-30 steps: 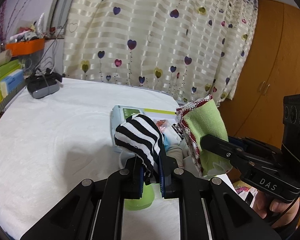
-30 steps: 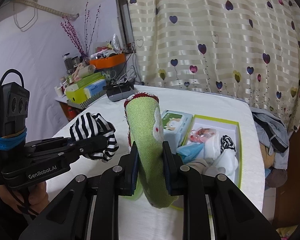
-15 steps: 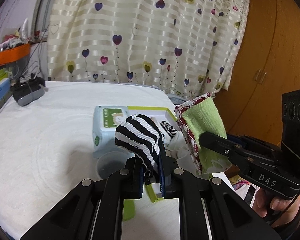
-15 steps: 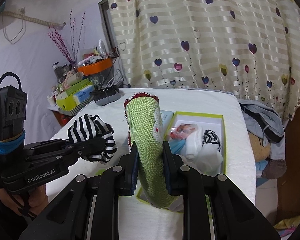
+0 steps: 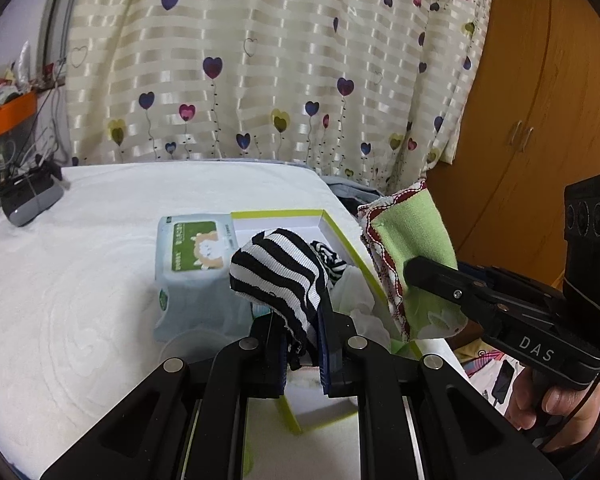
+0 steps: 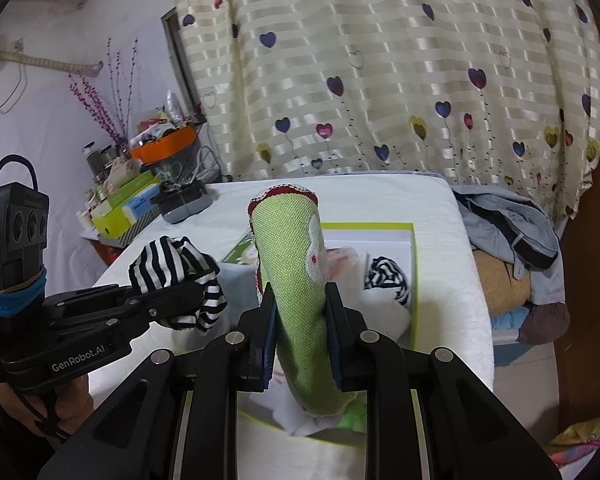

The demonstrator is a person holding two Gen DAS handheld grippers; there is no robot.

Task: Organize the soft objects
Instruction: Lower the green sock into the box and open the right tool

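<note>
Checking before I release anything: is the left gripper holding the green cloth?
No, the left gripper is shut on the striped sock; the green cloth is in the right gripper.

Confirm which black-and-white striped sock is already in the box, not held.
The small striped sock lying in the green-edged box on white cloth. The other striped sock is pinched in the left gripper.

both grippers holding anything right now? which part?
Left gripper: shut on the striped sock, pinched at its lower end. Right gripper: shut on the green sock, clamped across its lower middle.
</note>
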